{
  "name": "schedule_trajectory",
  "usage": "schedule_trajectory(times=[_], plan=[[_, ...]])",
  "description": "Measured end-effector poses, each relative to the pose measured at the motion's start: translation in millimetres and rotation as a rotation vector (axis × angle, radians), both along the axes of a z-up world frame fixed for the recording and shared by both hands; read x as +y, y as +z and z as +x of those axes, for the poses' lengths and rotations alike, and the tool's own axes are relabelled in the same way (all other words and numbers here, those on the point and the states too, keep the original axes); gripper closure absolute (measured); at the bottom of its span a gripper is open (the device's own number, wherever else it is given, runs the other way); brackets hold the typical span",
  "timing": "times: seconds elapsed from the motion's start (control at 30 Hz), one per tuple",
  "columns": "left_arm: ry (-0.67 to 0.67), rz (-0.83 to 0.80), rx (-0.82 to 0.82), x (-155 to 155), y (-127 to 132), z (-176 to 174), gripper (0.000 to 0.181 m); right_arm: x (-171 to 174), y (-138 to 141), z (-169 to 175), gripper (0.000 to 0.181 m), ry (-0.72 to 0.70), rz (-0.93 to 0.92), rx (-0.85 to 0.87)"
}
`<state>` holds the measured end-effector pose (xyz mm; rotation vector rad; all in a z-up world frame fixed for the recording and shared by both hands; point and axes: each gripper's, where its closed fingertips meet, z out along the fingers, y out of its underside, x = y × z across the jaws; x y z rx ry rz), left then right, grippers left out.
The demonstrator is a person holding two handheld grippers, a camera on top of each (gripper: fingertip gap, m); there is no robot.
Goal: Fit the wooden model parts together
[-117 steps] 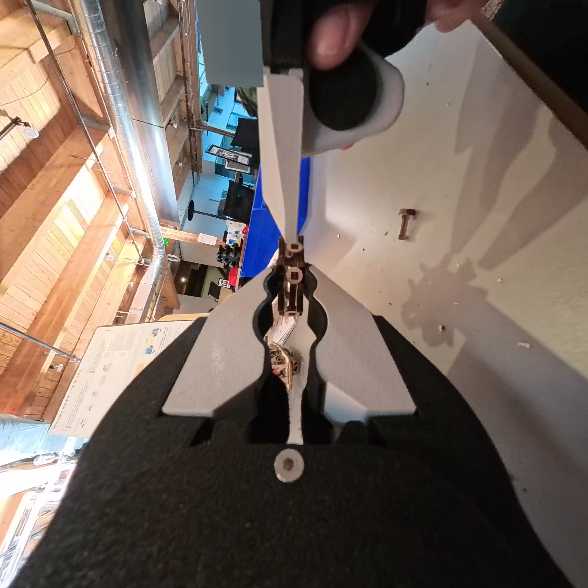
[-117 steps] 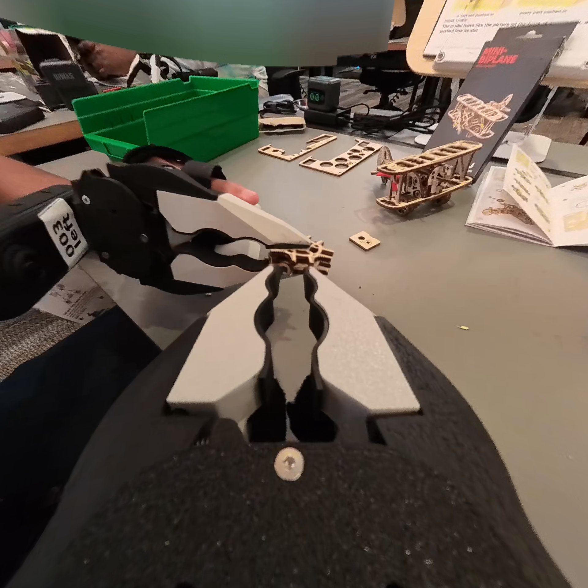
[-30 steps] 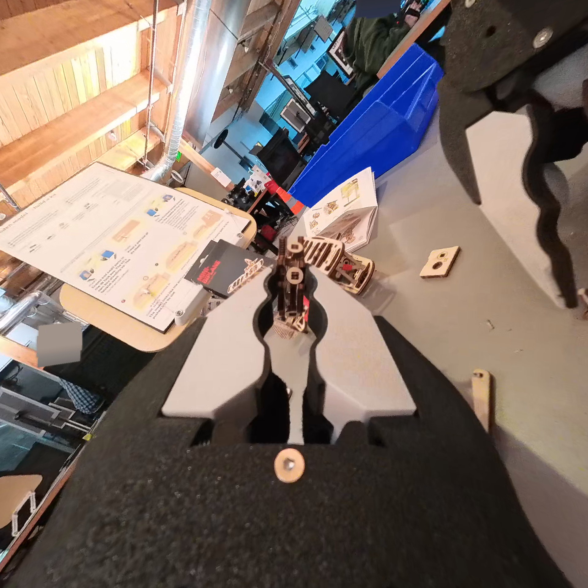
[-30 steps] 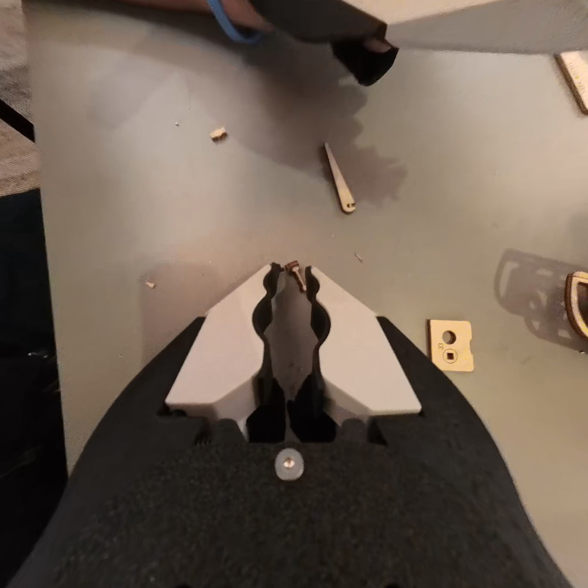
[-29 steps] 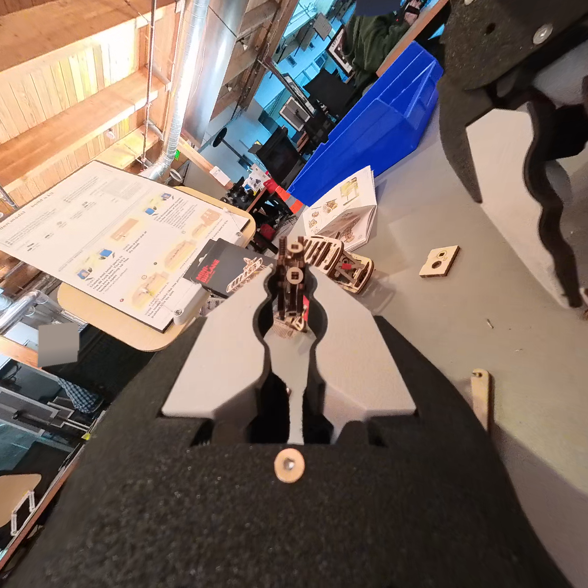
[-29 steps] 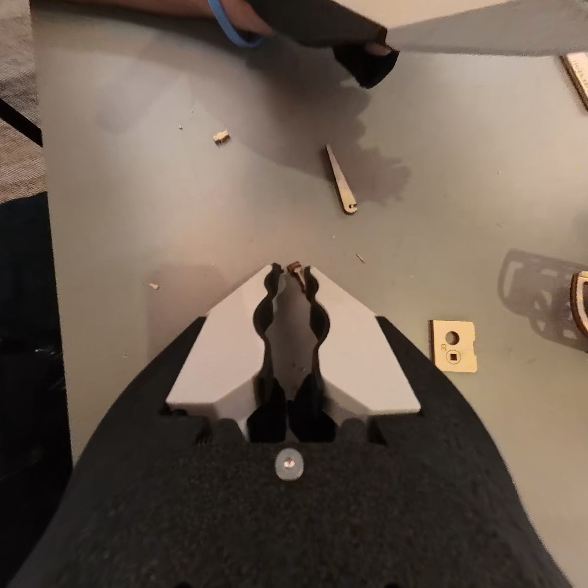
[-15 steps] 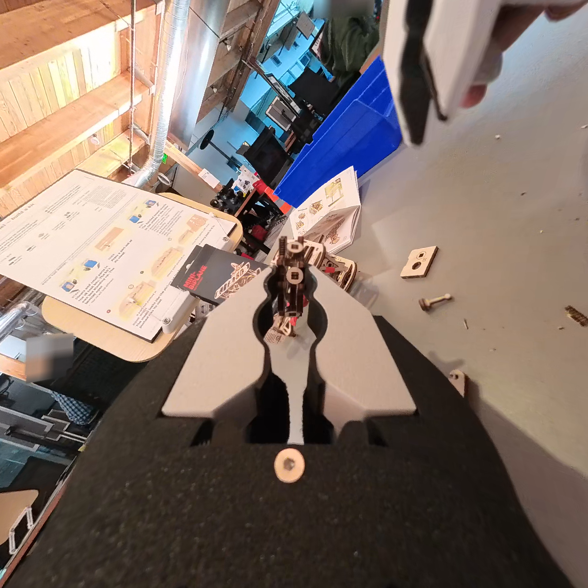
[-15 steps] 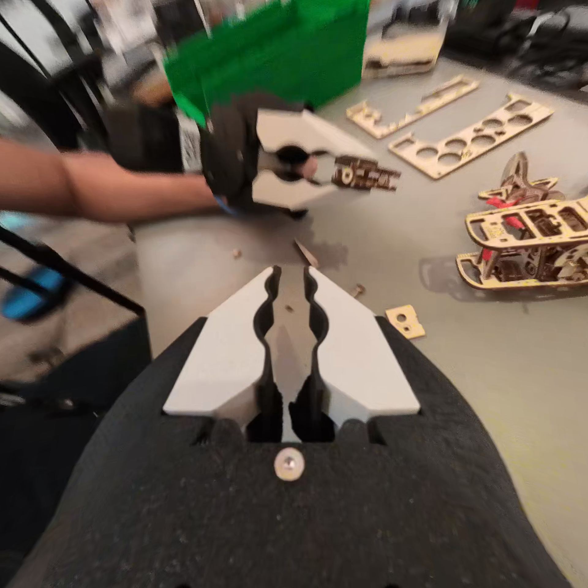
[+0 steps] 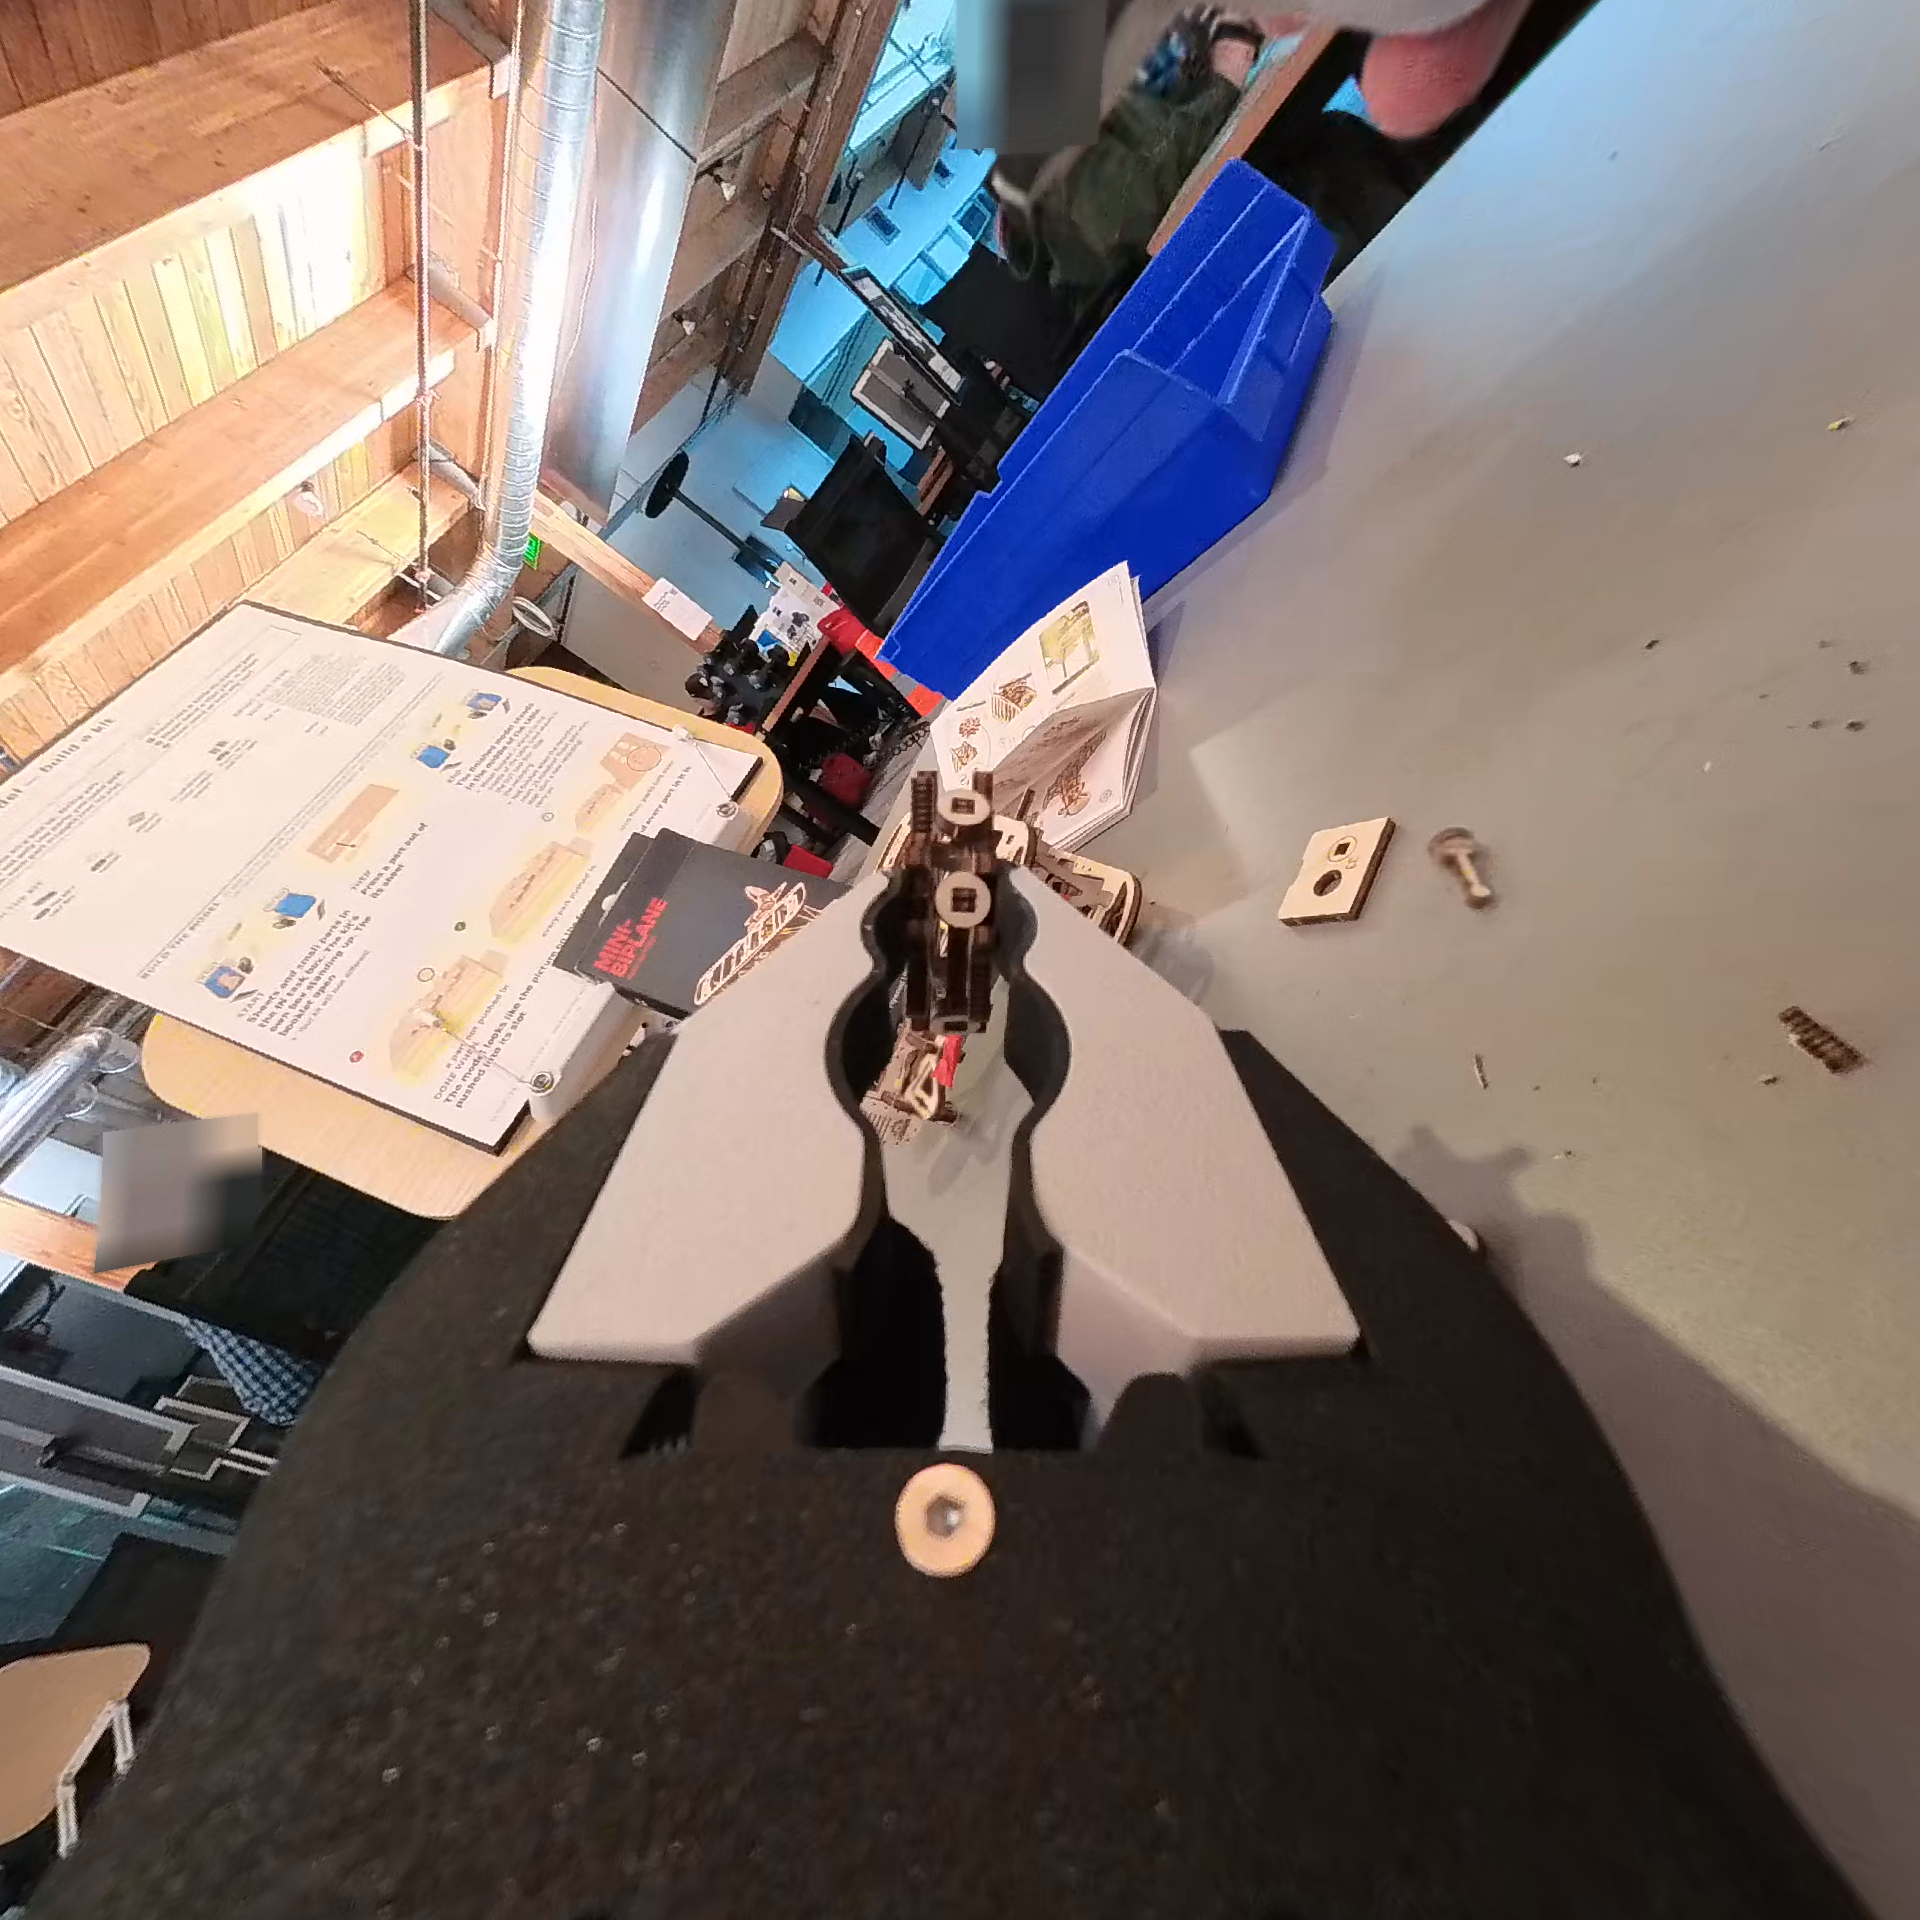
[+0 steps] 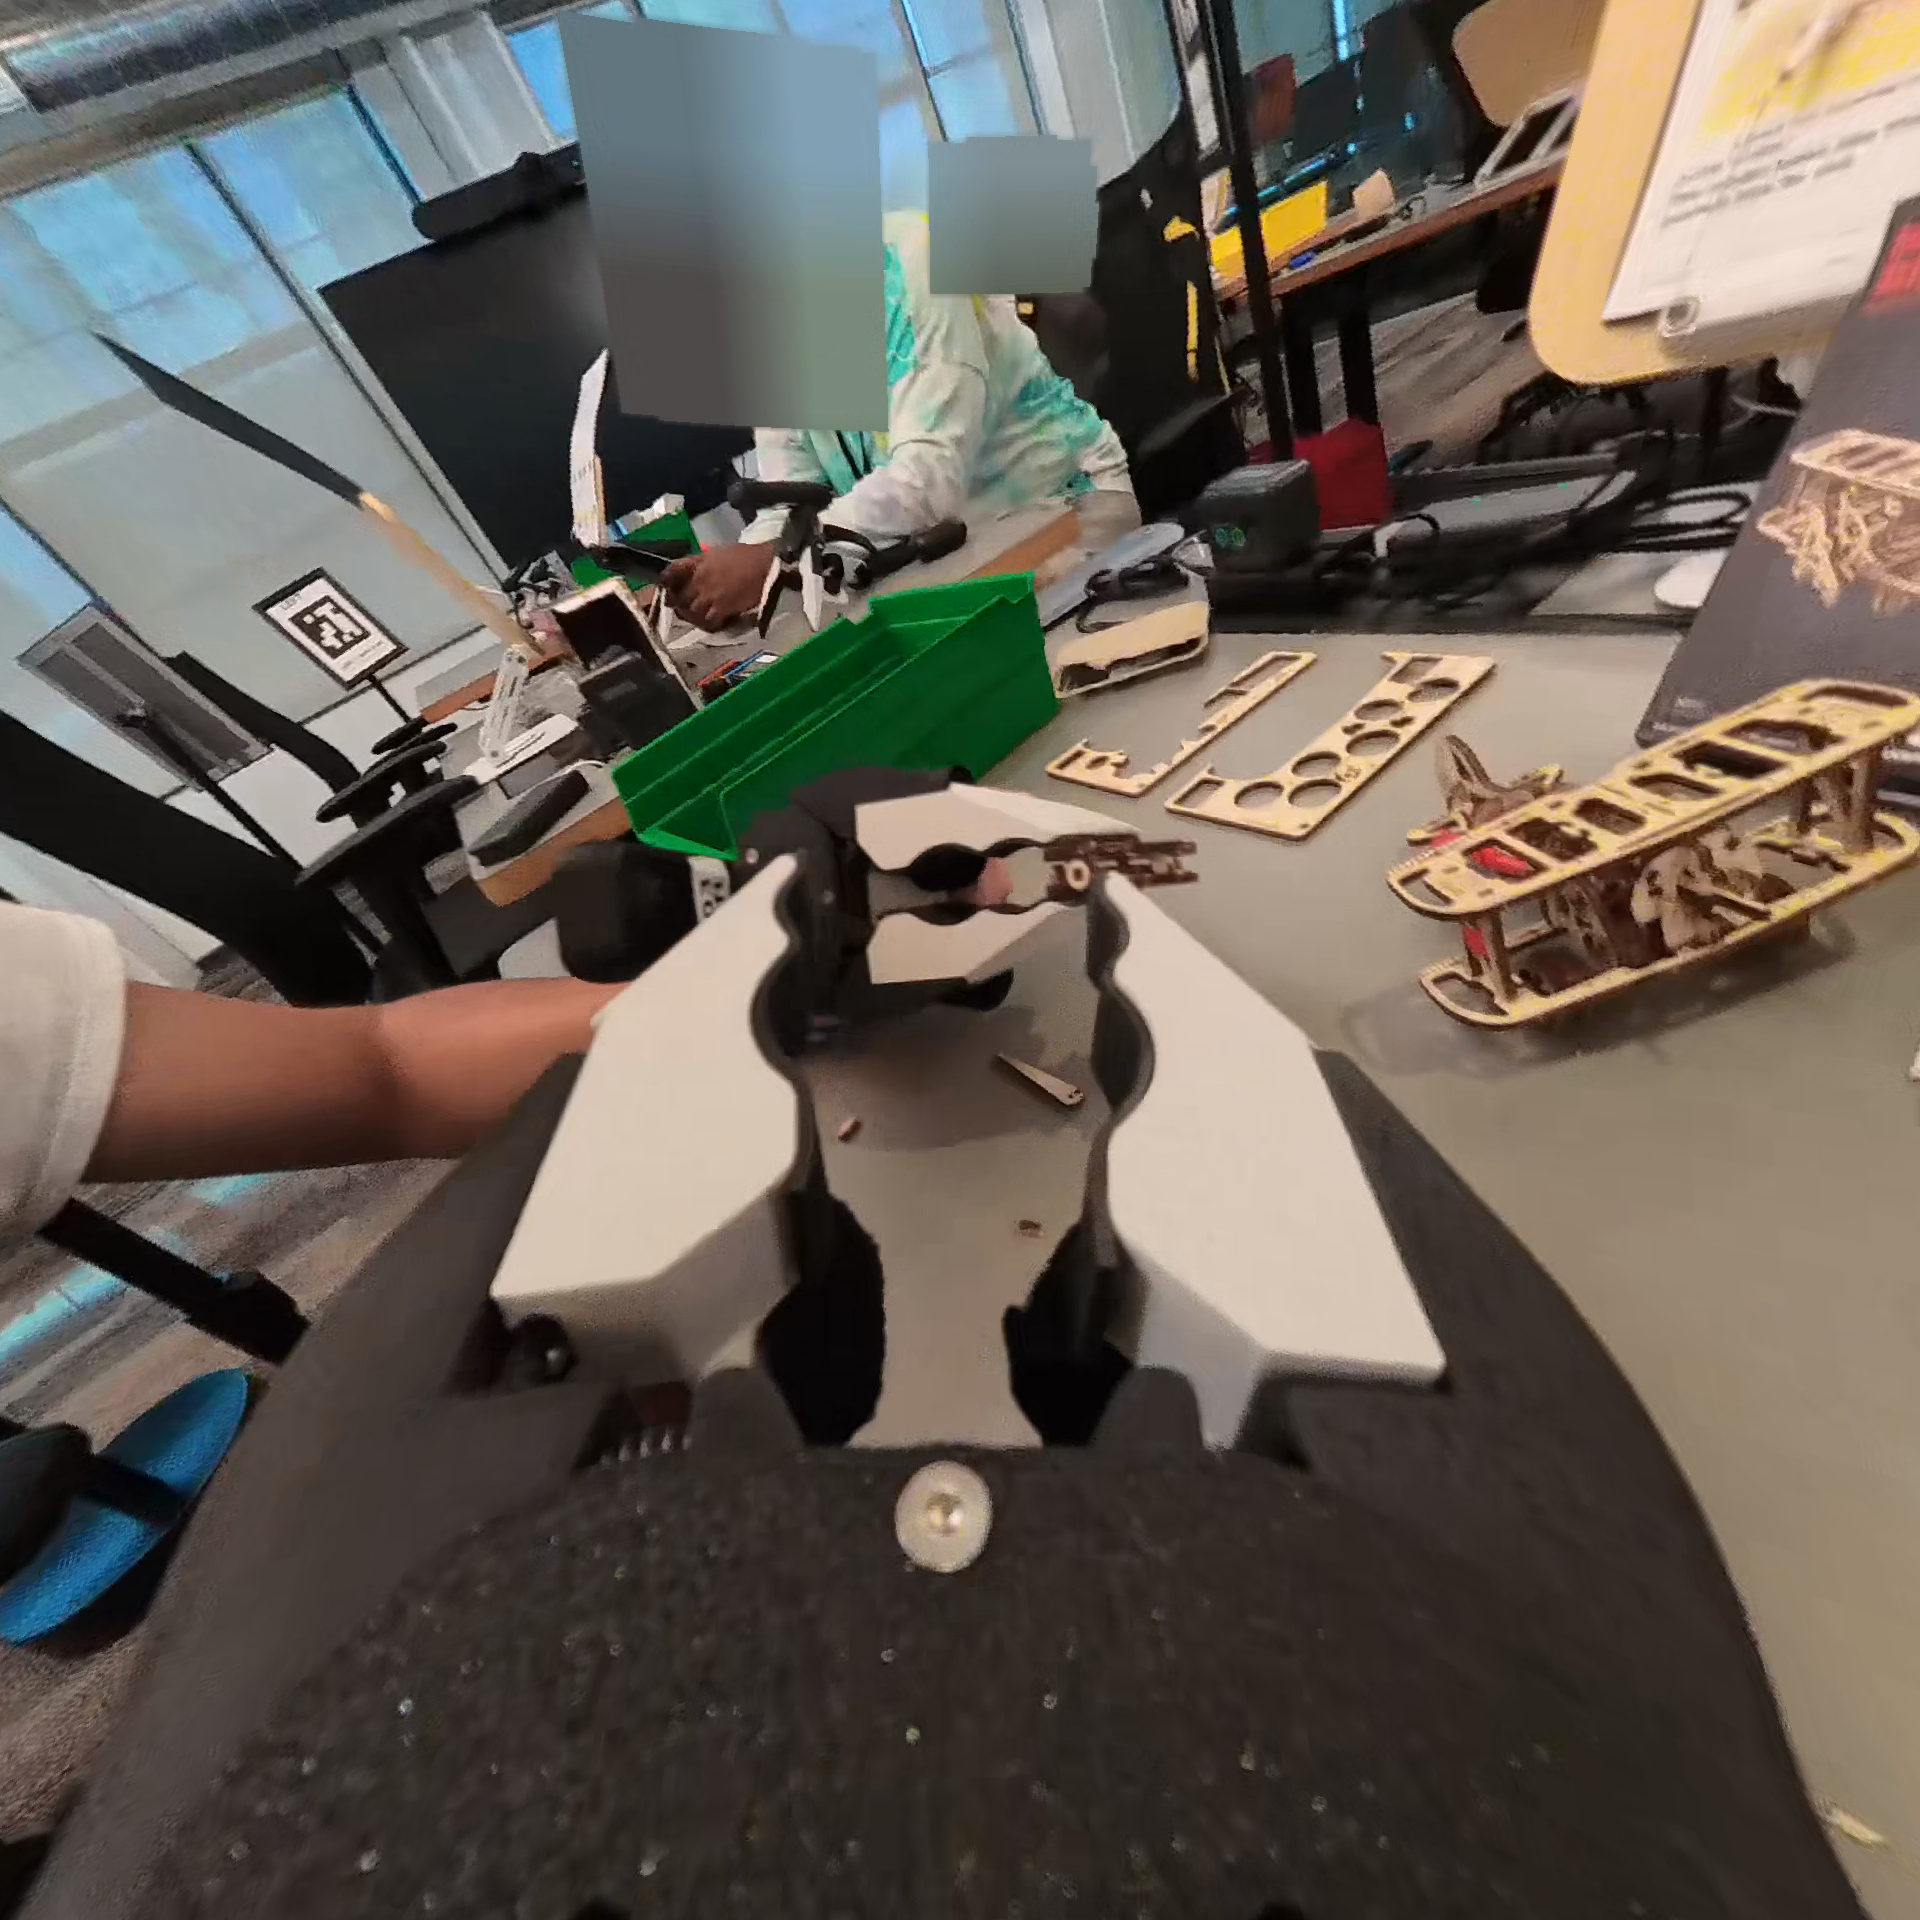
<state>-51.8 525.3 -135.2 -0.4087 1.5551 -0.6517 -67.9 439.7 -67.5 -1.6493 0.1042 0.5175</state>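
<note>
Left gripper (image 9: 951, 904) is clamped on a small dark wooden sub-assembly (image 9: 948, 914); the part sticks out past the fingertips, held clear of the bench (image 9: 1610, 644). The right wrist view shows the same left gripper (image 10: 1049, 883) from the side, with the sub-assembly (image 10: 1117, 860) poking out to the right, roughly level, above the bench surface (image 10: 1507, 1195).

Right gripper (image 10: 940, 914) has its jaws apart, nothing between them, hovering above the bench and pointed toward the left gripper. A fingertip (image 9: 1423, 73) shows at the top edge of the left wrist view.

Loose bits on the bench in the left wrist view:
- square wooden plate with two holes (image 9: 1335, 871)
- small wooden pin (image 9: 1460, 862) just beside that plate
- short dark toothed strip (image 9: 1820, 1039), well apart from both
- scattered chips and crumbs

Also on the bench:
- finished wooden biplane model (image 10: 1662, 862), upright, right of the left gripper
- two empty punched-out part sheets (image 10: 1278, 743) behind it
- thin wooden sliver (image 10: 1039, 1081) below the left gripper
- open instruction booklet (image 9: 1049, 717)
- black kit card (image 9: 707, 925) standing near the model
- blue bin (image 9: 1132, 447) at the far end in the left view
- green bin (image 10: 852, 696) at the far edge in the right view

Instruction board (image 9: 312, 831) sits tilted off the bench. Another person (image 10: 966, 416) is seated at the next desk behind the green bin.
</note>
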Motion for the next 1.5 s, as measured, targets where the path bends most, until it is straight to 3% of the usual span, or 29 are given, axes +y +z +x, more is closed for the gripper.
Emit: schedule_trajectory(times=[0.2,0.33,0.4,0.5,0.63,1.0,1.5], plan=[[0.001,0.006,-0.001,-0.4,-0.3,0.0,0.169,-0.7,23.5,-17.6,0.097,0.083,0.031,0.109],[0.003,-0.001,-0.027,-2.4,5.5,-1.7,0.169,4.4,19.1,-11.5,0.134,0.035,-0.002,0.15],[-0.023,-0.057,-0.082,-8.6,21.6,-8.3,0.169,7.6,7.2,4.7,0.14,-0.061,-0.015,0.064],[-0.076,-0.143,-0.088,-26.7,35.9,-15.7,0.169,9.9,-10.5,14.3,0.139,-0.111,-0.038,0.003],[-0.067,-0.13,-0.015,-42.2,22.5,-12.3,0.169,13.4,-28.1,17.0,0.139,-0.16,-0.083,-0.109],[0.106,-0.056,0.004,-27.1,16.2,-5.6,0.169,32.5,-65.8,-22.0,0.139,-0.102,-0.251,-0.211],[0.175,-0.033,0.037,-21.6,7.7,-2.3,0.169,38.1,-71.8,-24.4,0.149,-0.129,-0.27,-0.236]])
